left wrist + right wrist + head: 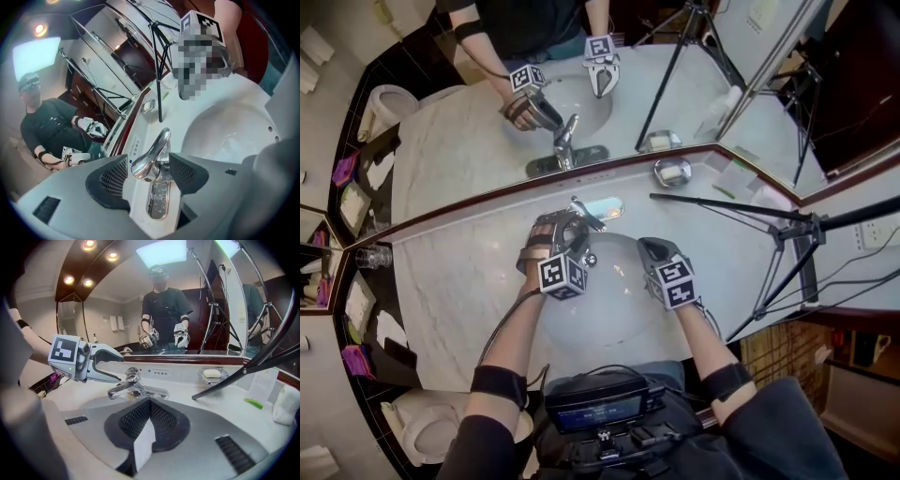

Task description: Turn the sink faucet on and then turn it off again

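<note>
Centre of the head view: the chrome faucet (584, 217) sits on the back rim of the white sink (619, 314), just below the mirror (487, 112).
Table: grey-white marble table (459, 281) wrapping the sink on both sides.
Left gripper: the left gripper (150, 174) is right at the faucet, left of centre in the head view, tilted down toward it.
Left fingers: the fingers (115, 176) are spread wide, one dark ribbed pad on each side of the faucet. The pad on the picture's left clearly stands off it, and the other one is just beside the body. Doesn't look like a squeeze to me.
Faucet lever: in the left gripper view the shiny lever rises between the pads and slants toward the upper middle of the frame, with the oval base plate below it.
Right gripper: the right gripper (149, 416) hangs over the sink, right of centre in the head view, well apart from the faucet.
Right fingers: pressed together, nothing between them.
Water: honestly can't tell if it's running.
Soap dish: small metal soap dish (672, 172) with a pale bar, upper right of centre, against the mirror.
Tripod: black tripod (787, 234) on the right, one leg reaching across the table.
</note>
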The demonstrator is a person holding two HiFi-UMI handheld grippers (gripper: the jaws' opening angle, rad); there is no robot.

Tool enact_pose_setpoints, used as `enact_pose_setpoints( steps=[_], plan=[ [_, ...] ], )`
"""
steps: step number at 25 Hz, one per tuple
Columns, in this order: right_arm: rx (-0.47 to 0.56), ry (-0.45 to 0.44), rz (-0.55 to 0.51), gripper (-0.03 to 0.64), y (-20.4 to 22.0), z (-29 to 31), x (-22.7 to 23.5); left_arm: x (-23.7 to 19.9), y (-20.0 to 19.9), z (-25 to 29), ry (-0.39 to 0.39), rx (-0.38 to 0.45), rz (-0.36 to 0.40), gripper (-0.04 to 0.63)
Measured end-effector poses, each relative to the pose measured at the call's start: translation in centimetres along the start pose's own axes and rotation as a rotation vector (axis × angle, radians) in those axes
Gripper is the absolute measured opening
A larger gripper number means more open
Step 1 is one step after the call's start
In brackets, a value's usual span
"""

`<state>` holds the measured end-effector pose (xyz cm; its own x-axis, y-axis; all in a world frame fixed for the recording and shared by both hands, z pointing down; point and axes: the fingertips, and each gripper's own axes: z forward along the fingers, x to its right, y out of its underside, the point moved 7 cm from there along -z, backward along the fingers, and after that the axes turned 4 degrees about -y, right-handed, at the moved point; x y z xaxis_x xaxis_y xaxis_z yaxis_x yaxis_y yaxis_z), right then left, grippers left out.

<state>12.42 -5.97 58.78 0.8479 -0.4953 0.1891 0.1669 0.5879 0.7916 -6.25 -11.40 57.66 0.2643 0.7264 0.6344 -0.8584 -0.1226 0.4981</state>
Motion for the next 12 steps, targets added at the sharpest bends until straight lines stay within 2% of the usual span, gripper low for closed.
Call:
enact_pose_setpoints(
  steps=[12],
  plan=[
    [-0.009,0.010,0.020,0.020,0.3,0.2,0.8,0.8,-1.2,3.0,0.035,0.000,0.050,0.265]
  ],
)
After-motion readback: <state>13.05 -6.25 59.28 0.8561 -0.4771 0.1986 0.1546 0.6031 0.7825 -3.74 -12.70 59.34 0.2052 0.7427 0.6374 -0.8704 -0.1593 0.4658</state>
